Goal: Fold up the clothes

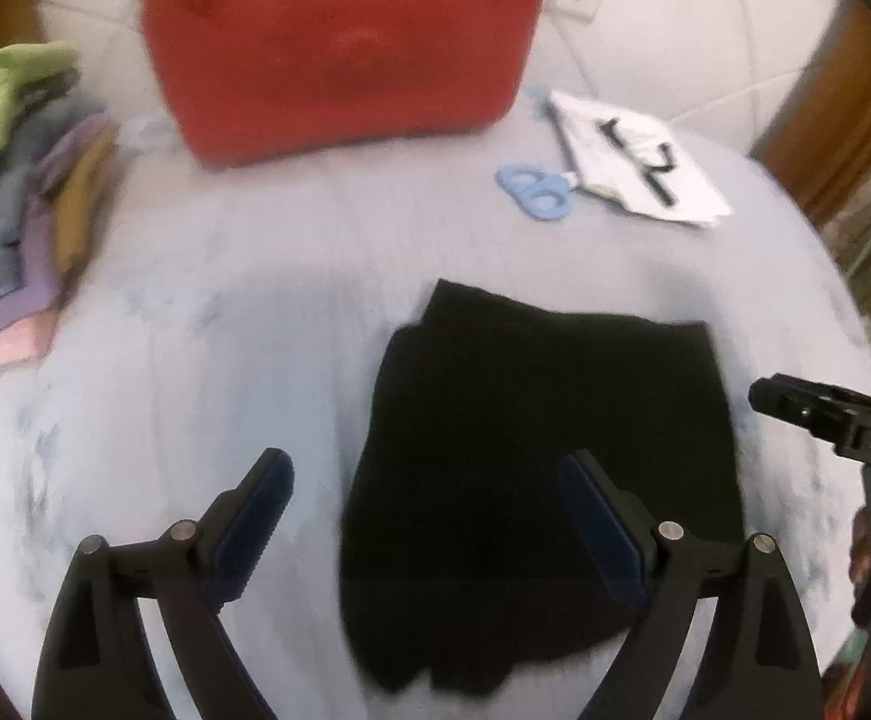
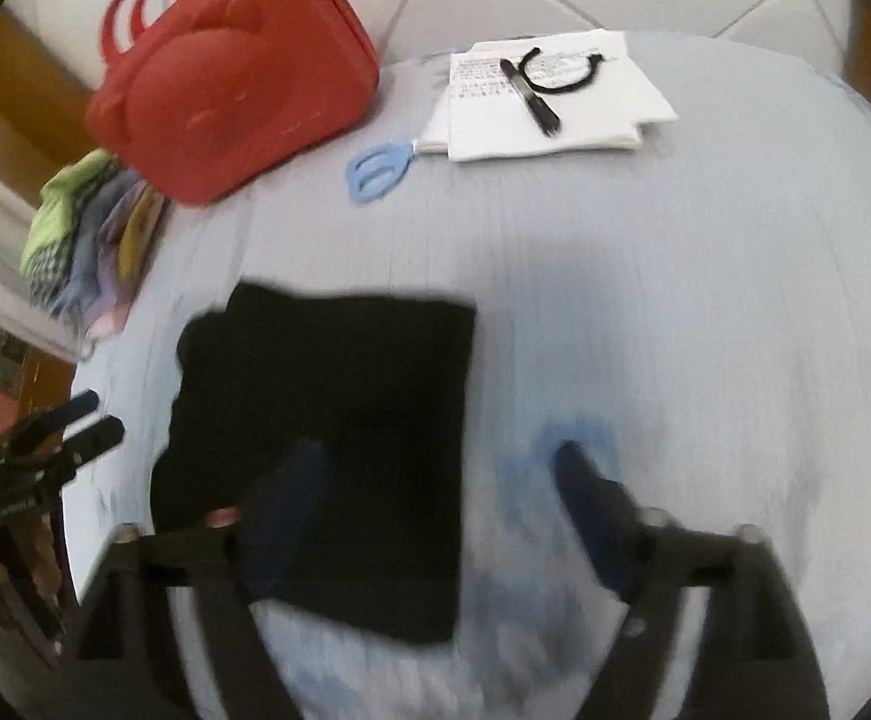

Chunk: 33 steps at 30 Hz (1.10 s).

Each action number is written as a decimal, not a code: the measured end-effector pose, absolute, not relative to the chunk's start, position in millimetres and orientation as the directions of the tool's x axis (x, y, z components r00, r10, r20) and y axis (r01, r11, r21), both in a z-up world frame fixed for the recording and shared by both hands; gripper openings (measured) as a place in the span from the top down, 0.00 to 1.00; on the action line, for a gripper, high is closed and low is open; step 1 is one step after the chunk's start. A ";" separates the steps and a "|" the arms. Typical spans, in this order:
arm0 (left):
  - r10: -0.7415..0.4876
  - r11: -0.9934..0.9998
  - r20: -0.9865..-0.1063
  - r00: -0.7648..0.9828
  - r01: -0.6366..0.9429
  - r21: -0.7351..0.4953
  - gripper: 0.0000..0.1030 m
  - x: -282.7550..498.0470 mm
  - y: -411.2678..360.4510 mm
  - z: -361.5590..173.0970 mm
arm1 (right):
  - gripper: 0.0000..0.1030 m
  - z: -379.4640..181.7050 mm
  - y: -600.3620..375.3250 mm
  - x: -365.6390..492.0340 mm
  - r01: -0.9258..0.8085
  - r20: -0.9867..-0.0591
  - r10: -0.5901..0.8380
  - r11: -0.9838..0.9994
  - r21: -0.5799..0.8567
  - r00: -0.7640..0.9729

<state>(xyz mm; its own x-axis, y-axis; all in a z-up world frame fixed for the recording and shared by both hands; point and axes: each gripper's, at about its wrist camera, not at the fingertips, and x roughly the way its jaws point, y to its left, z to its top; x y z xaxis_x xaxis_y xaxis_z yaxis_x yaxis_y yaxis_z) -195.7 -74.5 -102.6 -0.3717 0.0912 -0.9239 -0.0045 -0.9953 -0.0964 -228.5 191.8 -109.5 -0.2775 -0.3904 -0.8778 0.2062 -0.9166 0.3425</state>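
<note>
A black garment (image 1: 531, 468) lies folded into a rough rectangle on the pale blue table cover (image 1: 207, 360); it also shows in the right wrist view (image 2: 339, 432). My left gripper (image 1: 426, 468) is open and empty, held above the garment's near left part. My right gripper (image 2: 441, 456) is open and empty, over the garment's right edge; its left finger overlaps the cloth, its right finger is over bare cover. The right gripper also shows at the right edge of the left wrist view (image 1: 819, 414), and the left gripper at the left edge of the right wrist view (image 2: 87, 420).
A red case (image 1: 339, 42) stands at the back, also seen in the right wrist view (image 2: 225, 84). A pile of coloured clothes (image 1: 21, 204) lies at the left edge. Blue scissors (image 1: 534, 192) and white papers (image 1: 633, 162) with a pen (image 2: 528, 96) lie back right.
</note>
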 end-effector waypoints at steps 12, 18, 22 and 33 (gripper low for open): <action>0.075 -0.993 -0.963 -0.259 0.068 -0.096 0.63 -226.0 -88.8 -146.4 | 0.63 -129.4 172.8 -256.9 0.186 -0.898 -0.351 -0.932 0.310 -0.264; 0.153 -0.985 -0.920 -0.360 0.019 -0.171 0.18 -160.4 -95.7 -106.1 | 0.18 -135.9 171.2 -242.2 0.190 -0.906 -0.332 -0.938 0.289 -0.264; 0.150 -0.988 -0.924 -0.352 -0.029 -0.149 0.18 -120.1 -80.5 -111.2 | 0.18 -140.1 174.3 -214.4 0.199 -0.908 -0.327 -0.939 0.280 -0.263; 0.073 -0.997 -0.947 -0.312 -0.038 -0.065 0.47 -102.0 -71.1 -148.3 | 0.69 -151.9 183.0 -137.7 0.225 -0.913 -0.312 -0.940 0.257 -0.262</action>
<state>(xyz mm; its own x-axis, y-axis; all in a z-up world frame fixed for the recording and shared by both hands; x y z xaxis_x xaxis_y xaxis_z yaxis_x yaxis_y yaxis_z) -102.0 -71.1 -148.3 -0.3117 0.0731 -0.9474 -0.0377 -0.9972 -0.0646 -137.7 183.0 -151.9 -0.2625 -0.3124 -0.9130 0.2252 -0.9398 0.2569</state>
